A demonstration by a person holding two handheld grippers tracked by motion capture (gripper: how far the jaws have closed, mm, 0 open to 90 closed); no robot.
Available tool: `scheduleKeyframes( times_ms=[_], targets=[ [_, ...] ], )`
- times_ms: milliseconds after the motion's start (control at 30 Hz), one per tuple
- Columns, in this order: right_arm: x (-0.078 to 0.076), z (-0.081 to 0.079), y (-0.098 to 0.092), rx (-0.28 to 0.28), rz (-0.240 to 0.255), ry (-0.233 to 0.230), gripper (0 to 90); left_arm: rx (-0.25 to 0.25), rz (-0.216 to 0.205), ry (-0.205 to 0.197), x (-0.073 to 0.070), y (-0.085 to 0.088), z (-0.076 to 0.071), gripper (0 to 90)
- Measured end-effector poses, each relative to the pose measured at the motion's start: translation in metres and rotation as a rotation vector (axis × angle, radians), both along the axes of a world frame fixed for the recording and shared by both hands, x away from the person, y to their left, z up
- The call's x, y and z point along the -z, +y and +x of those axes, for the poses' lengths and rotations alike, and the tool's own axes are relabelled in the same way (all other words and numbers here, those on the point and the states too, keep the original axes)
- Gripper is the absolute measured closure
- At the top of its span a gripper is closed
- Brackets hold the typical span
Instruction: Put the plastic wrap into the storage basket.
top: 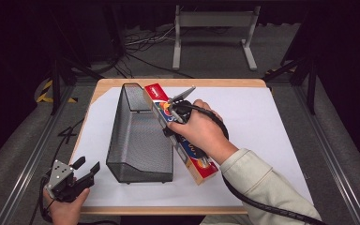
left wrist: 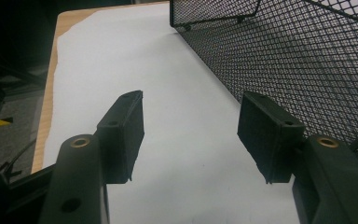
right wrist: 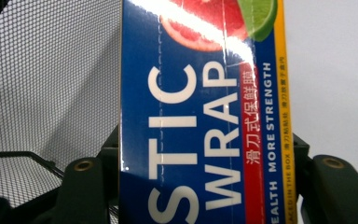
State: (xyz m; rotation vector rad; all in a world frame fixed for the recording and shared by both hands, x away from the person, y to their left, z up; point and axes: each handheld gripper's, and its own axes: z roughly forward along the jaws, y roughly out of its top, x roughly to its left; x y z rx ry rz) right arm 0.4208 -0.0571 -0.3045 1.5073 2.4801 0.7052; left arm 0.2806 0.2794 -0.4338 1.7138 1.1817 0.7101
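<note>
Two tongs are in play on a desk [top: 281,140] covered with white paper. The right tongs [top: 174,112], held in the person's right hand [top: 201,133], are clamped across a long box [top: 194,161] of plastic wrap; in the right gripper view the black jaws press against both long sides of the box [right wrist: 200,140], its blue face with white lettering and a red strip turned toward the camera. The box lies slanted, just beside the right wall of a black mesh basket [top: 138,136], its far end near the basket's far right corner and its near end past the basket's front. Whether it rests on the paper or is lifted, I cannot tell.

The left tongs [top: 85,168], in the left hand [top: 65,206], are at the desk's near left corner, near the basket's front left corner but apart from it. In the left gripper view its jaws stand wide apart with only white paper between them, and the basket's mesh wall [left wrist: 284,51] rises at the right.
</note>
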Motion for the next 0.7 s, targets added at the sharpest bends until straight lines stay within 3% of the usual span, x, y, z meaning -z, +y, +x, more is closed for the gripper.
scheduleKeyframes(
  times_ms=[267, 433, 700],
  targets=[
    [0.001, 0.002, 0.02, 0.018, -0.004, 0.019, 40.6, 0.003, -0.003, -0.003, 0.0, -0.001, 0.001, 41.5],
    [0.003, 0.002, 0.031, 0.036, -0.015, 0.005, 40.6, 0.004, -0.001, -0.003, 0.0, 0.0, 0.0, 41.6],
    [0.01, 0.006, 0.042, 0.06, 0.003, 0.03, 40.5, 0.0, -0.002, -0.004, 0.0, 0.001, -0.001, 41.6]
  ],
)
